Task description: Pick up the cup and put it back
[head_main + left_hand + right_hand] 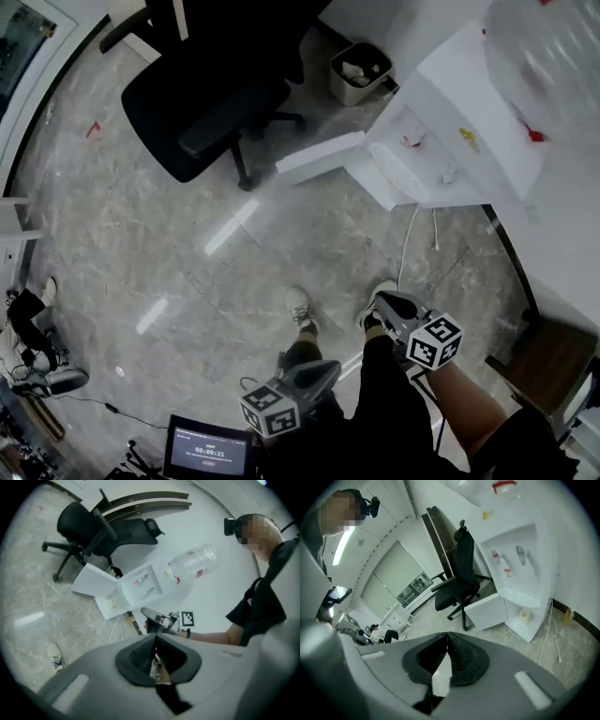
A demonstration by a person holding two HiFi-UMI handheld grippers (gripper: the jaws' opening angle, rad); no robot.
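Office floor (187, 244): grey stone-look tile, glossy, with streaks of reflected light.

- Office chair (202, 103): black, padded, on a castor base; stands well apart from both claws.
- Waste bin (361, 73): pale and square, with crumpled paper inside.
- Water dispenser (525, 559): white, boxy, hard plastic. It has two taps in a recess, a clear ribbed bottle (194, 560) on top, and a lower cupboard with its door (487, 613) swung wide.
- Cup (525, 615): small, pale cream, probably paper, though it shows too small to be sure. It appears upright, long axis vertical, on the floor of the open lower cupboard just inside the door.
- Right claw (447, 633): jaws fully together, ridged black pads meeting, nothing held.
- Left claw (155, 635): jaws likewise closed and empty.

Bearing: the cup lies ahead of the right claw and off to its right, low down, well apart from it. Seen from the head view, the right claw sits on the dispenser side and is judged the nearer. It would need to open its jaws and enter the cupboard mouth level, past the door edge.
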